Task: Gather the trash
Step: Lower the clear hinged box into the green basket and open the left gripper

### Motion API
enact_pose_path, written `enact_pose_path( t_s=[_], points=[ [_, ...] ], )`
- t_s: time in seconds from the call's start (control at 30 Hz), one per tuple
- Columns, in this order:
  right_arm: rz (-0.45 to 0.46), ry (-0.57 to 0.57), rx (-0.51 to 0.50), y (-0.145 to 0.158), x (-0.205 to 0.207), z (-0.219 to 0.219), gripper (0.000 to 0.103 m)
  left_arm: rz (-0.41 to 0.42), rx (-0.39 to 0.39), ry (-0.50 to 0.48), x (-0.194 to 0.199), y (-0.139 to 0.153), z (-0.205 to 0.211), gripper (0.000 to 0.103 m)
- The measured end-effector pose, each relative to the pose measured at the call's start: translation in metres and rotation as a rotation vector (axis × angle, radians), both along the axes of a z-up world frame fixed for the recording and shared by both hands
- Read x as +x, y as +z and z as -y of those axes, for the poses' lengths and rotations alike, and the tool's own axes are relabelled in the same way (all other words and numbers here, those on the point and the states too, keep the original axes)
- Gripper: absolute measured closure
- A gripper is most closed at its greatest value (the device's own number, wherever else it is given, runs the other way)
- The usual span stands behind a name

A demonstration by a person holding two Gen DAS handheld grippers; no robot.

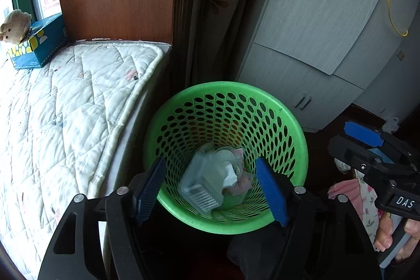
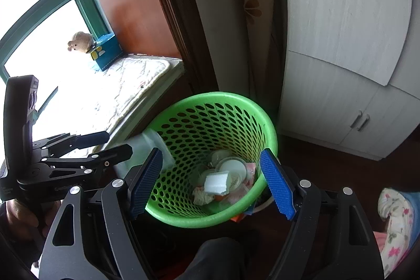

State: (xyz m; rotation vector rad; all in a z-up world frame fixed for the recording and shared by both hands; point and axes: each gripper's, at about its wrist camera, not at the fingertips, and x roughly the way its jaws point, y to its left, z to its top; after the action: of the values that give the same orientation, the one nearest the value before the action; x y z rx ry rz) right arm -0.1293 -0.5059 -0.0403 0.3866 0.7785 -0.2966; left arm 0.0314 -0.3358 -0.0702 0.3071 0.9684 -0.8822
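Observation:
A green perforated basket [image 1: 294,138] [image 2: 270,138] stands on the dark floor beside a window seat. It holds a white foam block [image 2: 215,183], round plastic lids [image 2: 232,169] and crumpled paper [image 2: 202,197]. My left gripper [image 1: 211,190] [image 2: 119,142] hovers over the basket's near left rim, open. A clear plastic container [image 1: 199,183] [image 2: 152,148] sits between and just beyond its pads [image 1: 151,190] without touching them. Whether it rests on anything I cannot tell. My right gripper [image 2: 212,184] [image 1: 341,138] is open and empty above the basket's near side.
The window seat's quilted pad [image 1: 65,109] carries a teal tissue box [image 1: 39,46] and a plush toy [image 1: 14,25]. A white cabinet [image 1: 302,49] and a curtain [image 1: 218,4] stand behind the basket. A person's floral sleeve [image 2: 393,214] is at the right.

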Motion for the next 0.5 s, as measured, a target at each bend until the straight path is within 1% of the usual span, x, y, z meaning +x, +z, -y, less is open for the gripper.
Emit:
enact_pose_path(
  t_s=[0.2, 0.4, 0.43, 0.5],
  points=[
    [0.003, 0.015, 0.002, 0.001, -0.001, -0.006, 0.026, 0.015, -0.001, 0.022, 0.003, 0.008, -0.012, 0.034],
    [0.013, 0.046, 0.009, 0.003, 0.005, -0.019, 0.025, 0.056, -0.001, 0.068, 0.009, 0.024, -0.04, 0.031],
    [0.015, 0.053, 0.008, 0.004, 0.007, -0.022, 0.025, 0.065, 0.0, 0.078, 0.01, 0.027, -0.045, 0.029],
    [0.018, 0.068, 0.005, 0.005, 0.01, -0.028, 0.024, 0.076, -0.002, 0.097, 0.013, 0.032, -0.055, 0.028]
  ],
)
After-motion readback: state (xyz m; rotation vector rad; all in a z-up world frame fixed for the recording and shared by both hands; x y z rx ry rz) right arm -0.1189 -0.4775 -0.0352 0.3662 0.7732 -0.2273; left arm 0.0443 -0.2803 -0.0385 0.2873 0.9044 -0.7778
